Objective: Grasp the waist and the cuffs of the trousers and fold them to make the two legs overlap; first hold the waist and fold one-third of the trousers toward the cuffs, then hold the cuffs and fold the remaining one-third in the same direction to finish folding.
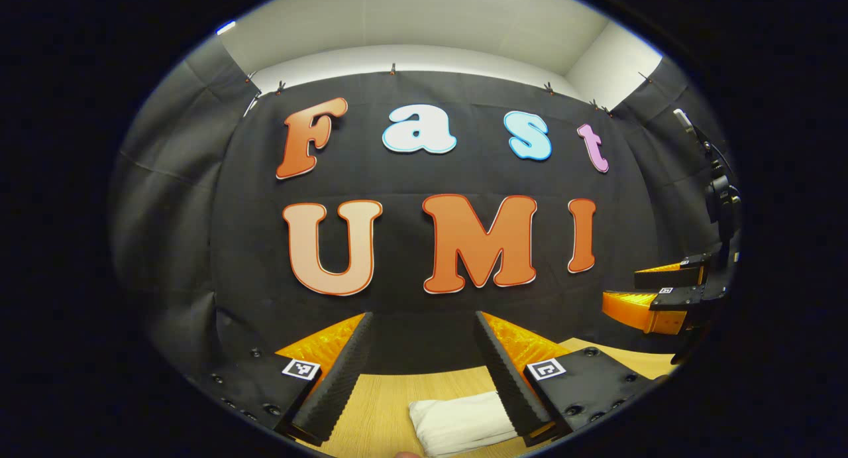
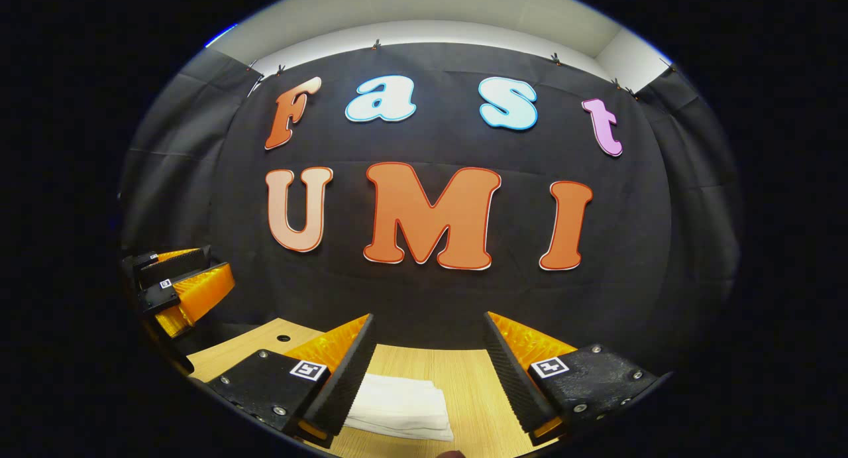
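Two ribbed grippers spread, soft white folded trousers [image 1: 460, 423], woodgrain table [image 2: 464, 378]

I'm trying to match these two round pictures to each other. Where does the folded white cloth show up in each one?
Left gripper view: the folded white trousers lie at the bottom, right of centre, on the wooden table, against the right-hand finger of the open jaws.
Right gripper view: the trousers lie at the bottom, left of centre, beside the left-hand finger of the open jaws.
Shared landmark: the black cloth wall behind the table.
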Available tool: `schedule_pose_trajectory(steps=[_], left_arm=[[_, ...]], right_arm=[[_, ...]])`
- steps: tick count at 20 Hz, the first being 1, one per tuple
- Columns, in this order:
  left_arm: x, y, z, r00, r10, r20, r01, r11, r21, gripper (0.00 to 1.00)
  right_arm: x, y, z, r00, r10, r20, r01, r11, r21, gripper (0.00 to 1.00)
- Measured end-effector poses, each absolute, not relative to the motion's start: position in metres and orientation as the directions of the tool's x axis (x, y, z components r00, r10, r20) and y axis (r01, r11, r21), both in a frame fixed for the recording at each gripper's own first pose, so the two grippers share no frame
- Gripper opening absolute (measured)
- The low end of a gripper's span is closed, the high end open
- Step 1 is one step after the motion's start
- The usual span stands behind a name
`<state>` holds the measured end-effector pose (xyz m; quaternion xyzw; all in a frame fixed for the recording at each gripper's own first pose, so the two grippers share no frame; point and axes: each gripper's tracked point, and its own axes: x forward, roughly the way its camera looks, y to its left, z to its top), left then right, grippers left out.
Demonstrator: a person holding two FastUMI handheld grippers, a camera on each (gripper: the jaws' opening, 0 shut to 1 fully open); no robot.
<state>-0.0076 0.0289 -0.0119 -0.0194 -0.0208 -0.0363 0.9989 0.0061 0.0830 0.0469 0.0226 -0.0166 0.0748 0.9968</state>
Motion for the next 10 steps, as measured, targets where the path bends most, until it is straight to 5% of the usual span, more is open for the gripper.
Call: schedule_pose_trajectory(steps=[10], left_arm=[[-0.001, 0.044, -0.031, 1.0, -0.004, 0.001, 0.004, 1.0, 0.008, 0.96]], right_arm=[[-0.007, 0.071, 0.036, 0.983, 0.183, 0.025, -0.183, 0.983, 0.004, 0.96]])
